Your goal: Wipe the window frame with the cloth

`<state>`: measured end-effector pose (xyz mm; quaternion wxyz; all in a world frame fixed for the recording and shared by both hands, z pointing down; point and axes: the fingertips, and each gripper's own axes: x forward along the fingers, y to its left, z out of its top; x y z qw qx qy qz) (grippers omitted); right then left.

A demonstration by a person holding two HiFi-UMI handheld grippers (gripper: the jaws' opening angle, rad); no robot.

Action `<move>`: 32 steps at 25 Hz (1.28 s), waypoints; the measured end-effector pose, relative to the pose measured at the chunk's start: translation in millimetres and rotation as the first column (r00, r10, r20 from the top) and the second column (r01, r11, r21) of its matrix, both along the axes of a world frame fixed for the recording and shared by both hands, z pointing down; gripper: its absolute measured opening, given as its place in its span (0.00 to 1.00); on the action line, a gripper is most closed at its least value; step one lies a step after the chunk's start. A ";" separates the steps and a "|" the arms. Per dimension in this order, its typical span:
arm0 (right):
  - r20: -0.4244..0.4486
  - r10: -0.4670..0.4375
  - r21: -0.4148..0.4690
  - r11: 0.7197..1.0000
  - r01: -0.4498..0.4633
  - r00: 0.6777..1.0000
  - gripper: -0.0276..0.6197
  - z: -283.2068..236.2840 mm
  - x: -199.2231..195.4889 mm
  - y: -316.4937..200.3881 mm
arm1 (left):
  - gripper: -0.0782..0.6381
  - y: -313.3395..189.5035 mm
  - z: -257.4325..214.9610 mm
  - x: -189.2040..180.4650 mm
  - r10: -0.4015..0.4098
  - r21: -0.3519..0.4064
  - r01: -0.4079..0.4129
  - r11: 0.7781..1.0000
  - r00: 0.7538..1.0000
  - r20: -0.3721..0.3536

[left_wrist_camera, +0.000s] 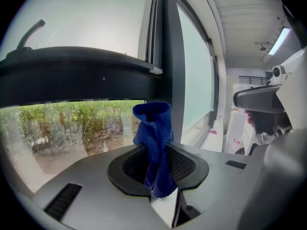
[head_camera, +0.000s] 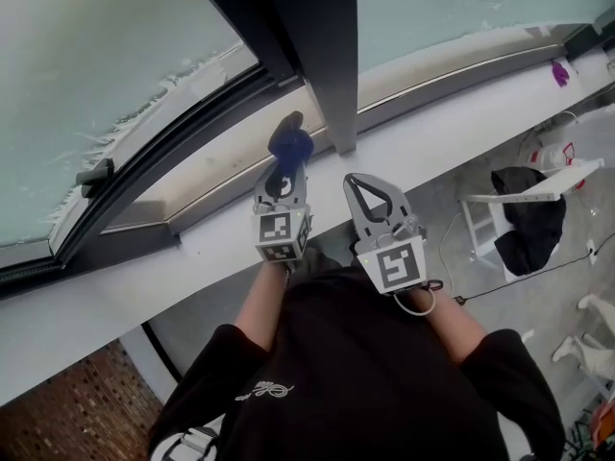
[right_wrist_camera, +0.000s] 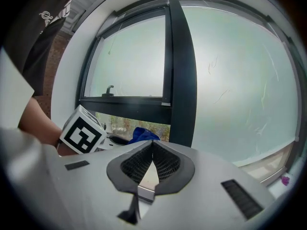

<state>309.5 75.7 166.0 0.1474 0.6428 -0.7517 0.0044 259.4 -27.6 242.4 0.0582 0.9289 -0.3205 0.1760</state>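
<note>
I see an indoor workroom, likely a lab or studio. A dark window frame holds large frosted panes above a long white sill. A white rack draped with dark clothing stands on a grey floor, with a strip light overhead.

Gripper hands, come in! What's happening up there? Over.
Left gripper shut on blue cloth. Right gripper shut, empty. Cloth raised by the dark window frame post, contact unclear. Nothing in the way.
</note>
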 end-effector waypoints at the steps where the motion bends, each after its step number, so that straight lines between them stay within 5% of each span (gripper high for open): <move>1: 0.001 0.020 -0.001 1.000 -0.020 1.000 0.05 -0.6 0.8 0.9 | 0.24 -6.6 4.6 2.8 0.018 0.012 -0.018 1.000 1.000 0.008; 15: -0.009 0.206 -0.032 0.978 -0.206 0.979 0.05 1.6 33.5 6.4 | 0.24 -67.8 17.4 37.5 0.045 0.025 -0.045 0.999 0.999 0.001; 23: -0.012 0.200 -0.055 0.978 -0.200 0.980 0.05 6.2 36.7 1.8 | 0.24 -92.2 -3.2 51.9 0.000 0.070 0.005 0.998 0.997 -0.073; 32: -0.030 0.151 -0.081 0.985 -0.153 0.988 0.05 9.2 28.9 -4.3 | 0.24 -104.3 -24.2 66.8 0.038 0.187 -0.013 0.982 0.990 -0.132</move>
